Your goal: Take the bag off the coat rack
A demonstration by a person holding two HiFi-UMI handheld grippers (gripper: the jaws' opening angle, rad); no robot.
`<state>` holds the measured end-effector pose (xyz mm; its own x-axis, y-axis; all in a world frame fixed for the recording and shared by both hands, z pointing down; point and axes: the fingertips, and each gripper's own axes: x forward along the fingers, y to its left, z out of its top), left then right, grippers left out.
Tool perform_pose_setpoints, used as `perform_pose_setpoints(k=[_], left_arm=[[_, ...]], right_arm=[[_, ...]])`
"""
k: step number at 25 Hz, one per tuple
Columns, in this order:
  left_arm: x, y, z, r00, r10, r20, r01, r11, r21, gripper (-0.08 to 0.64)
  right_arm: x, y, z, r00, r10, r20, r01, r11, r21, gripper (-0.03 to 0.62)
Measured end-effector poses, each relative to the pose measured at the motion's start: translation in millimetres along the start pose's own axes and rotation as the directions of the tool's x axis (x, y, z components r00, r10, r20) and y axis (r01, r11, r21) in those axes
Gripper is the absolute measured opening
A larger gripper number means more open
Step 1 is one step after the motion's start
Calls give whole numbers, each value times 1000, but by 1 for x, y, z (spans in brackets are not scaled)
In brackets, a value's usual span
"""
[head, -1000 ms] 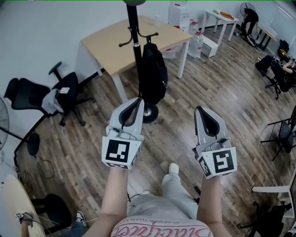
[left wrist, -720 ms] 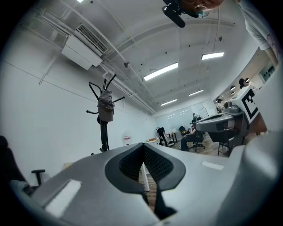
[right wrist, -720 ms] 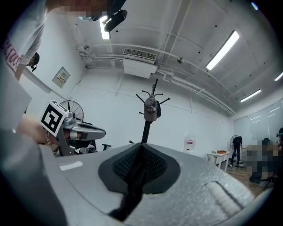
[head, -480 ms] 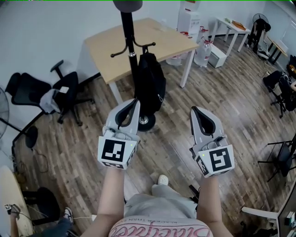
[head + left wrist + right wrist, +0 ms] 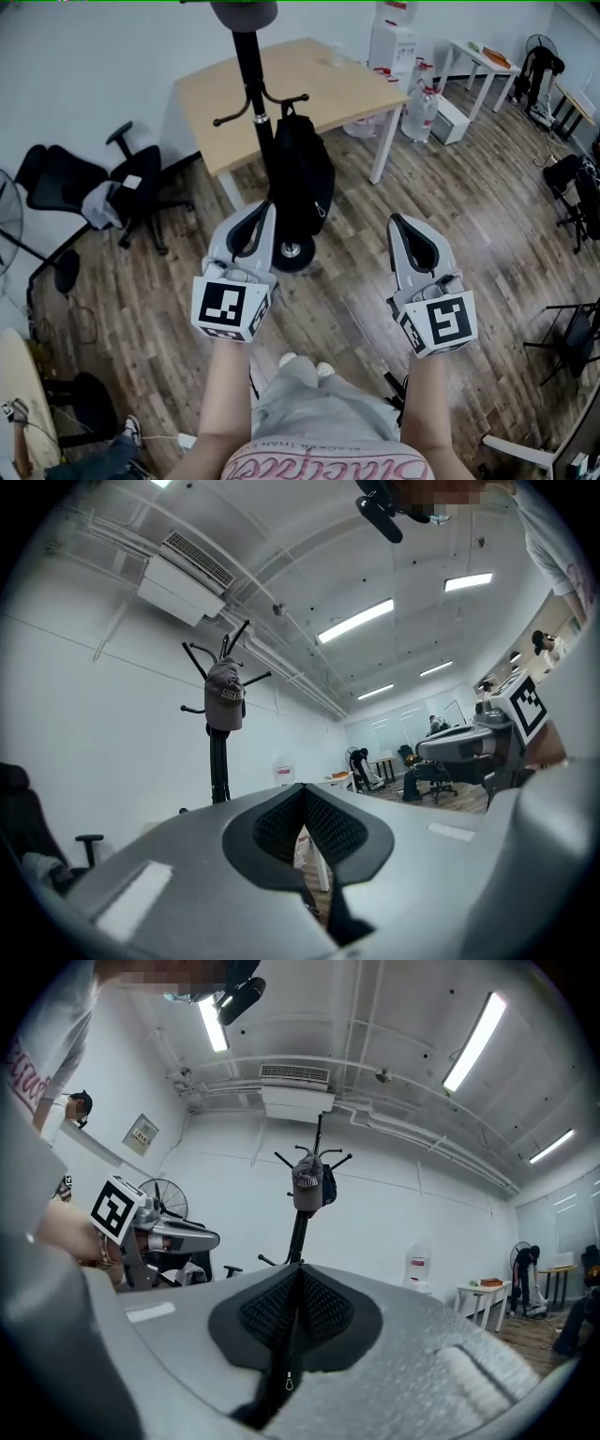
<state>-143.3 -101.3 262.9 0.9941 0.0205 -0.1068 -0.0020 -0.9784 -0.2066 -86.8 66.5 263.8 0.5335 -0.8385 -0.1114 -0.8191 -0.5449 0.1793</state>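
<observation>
Approach check, head view.
- Black backpack [image 5: 302,178] hanging on the coat rack [image 5: 253,94], top loop over a lower hook and body against the pole. Bottom just above the round base [image 5: 291,251]. Grey cap [image 5: 244,13] on the rack's top.
- Left gripper [image 5: 265,211] closed, pads meeting, nothing between them. Right gripper [image 5: 398,225] closed and empty likewise.
- Change over the last second: rack and backpack lower and further left in the frame, rack top now at the upper edge. Read as a step closer. Feet repositioned below. Jaws shut throughout, both grippers held level as before.
- Backpack now near the left gripper's tip at 1 o'clock and at 11 o'clock from the right gripper. Apart from both.
- Wooden table [image 5: 309,89] behind the rack at 12 o'clock.

Meaning for the task: probably late approach only, bag not yet touched. Likely next needs are opening a jaw and reaching for the loop at the hook.
</observation>
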Motion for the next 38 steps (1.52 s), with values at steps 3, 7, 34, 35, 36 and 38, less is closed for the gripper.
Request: perform_pose_setpoints(k=[3, 7, 34, 35, 36, 38], left_arm=[[7, -1, -1, 1000, 0, -3, 0, 1000, -7, 15], [22, 0, -7, 1000, 2, -3, -2, 1000, -11, 15], [195, 55, -48, 997, 33, 65, -23, 989, -146, 14], [199, 58, -50, 997, 26, 76, -13, 986, -168, 14], [203, 61, -51, 996, 22, 90, -5, 981, -193, 14], [207, 71, -51, 992, 36, 122, -6, 972, -237, 14]], right_arm=[[5, -6, -5, 1000, -1, -8, 1, 1000, -1, 2], [13, -17, -13, 1000, -1, -8, 1, 1000, 6, 2], [188, -125, -68, 986, 150, -66, -152, 988, -17, 2], [196, -128, -69, 985, 160, -67, -162, 987, -20, 2], [204, -131, -70, 983, 169, -68, -170, 985, -20, 2], [218, -136, -73, 981, 183, -66, -184, 983, -14, 2]])
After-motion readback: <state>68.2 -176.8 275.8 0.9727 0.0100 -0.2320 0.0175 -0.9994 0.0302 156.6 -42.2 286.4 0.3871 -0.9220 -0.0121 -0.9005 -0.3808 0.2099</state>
